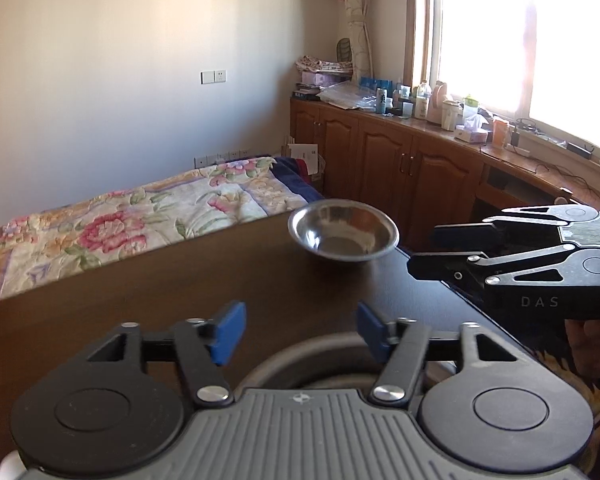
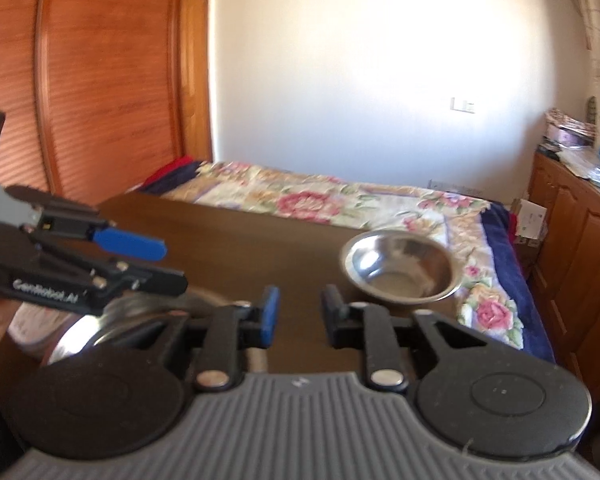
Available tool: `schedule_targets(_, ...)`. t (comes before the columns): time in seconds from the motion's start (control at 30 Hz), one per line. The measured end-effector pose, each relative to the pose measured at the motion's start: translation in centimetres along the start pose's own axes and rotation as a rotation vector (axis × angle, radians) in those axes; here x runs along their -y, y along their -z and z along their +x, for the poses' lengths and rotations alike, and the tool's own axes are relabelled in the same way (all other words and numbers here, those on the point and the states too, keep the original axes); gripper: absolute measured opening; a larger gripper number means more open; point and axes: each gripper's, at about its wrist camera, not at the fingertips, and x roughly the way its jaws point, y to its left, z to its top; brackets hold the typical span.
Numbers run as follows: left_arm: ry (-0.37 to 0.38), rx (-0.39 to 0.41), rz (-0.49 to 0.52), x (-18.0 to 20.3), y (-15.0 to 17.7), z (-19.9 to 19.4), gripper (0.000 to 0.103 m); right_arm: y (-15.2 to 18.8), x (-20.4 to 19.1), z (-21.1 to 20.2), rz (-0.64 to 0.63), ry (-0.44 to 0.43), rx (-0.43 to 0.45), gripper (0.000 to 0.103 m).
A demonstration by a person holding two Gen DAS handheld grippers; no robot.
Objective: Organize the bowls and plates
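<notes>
A small steel bowl [image 1: 344, 234] [image 2: 400, 266] stands empty near the far right corner of the dark wooden table [image 1: 160, 292] [image 2: 228, 240]. My left gripper [image 1: 300, 332] [image 2: 172, 264] is open, its blue pads [image 1: 230, 332] wide apart with nothing between them. It hovers just past a round steel dish [image 1: 300, 354] [image 2: 84, 336] at the table's near edge; the gripper body hides most of that dish. My right gripper [image 2: 300, 312] [image 1: 420, 252] is open by a narrow gap with only bare table showing through it. It sits short of the bowl, off its near right side.
Beyond the table lies a bed with a floral quilt [image 1: 140, 216] [image 2: 340, 200]. Wooden cabinets [image 1: 400, 160] with a cluttered counter run under the bright window at right. A slatted wooden wardrobe [image 2: 100, 80] stands far left. A hand [image 1: 588, 344] holds the right gripper.
</notes>
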Motion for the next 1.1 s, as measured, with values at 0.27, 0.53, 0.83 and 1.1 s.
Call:
schedule_targets(0.27,-0.006,0.017,0.033,0.0,-2.9,3.3,0.094,-0.5,4.6,2.2,0.084,0.058,0.051,0.085)
schedule_targets(0.53,0.005,0.006,0.079,-0.3,-5.1,6.8,0.099,-0.4,8.1,5.0,0.116,0.096,0.069,0.103)
schedule_targets(0.83,0.054,-0.079,0.09,-0.4,-6.4,12.4,0.071,0.3,10.7,7.9,0.149,0.1,0.051,0.103)
schedule_targets(1.1,0.084,-0.167,0.084,-1.1,-6.7,15.8,0.05,1.1,11.5,9.3,0.173,0.064,0.001,0.082)
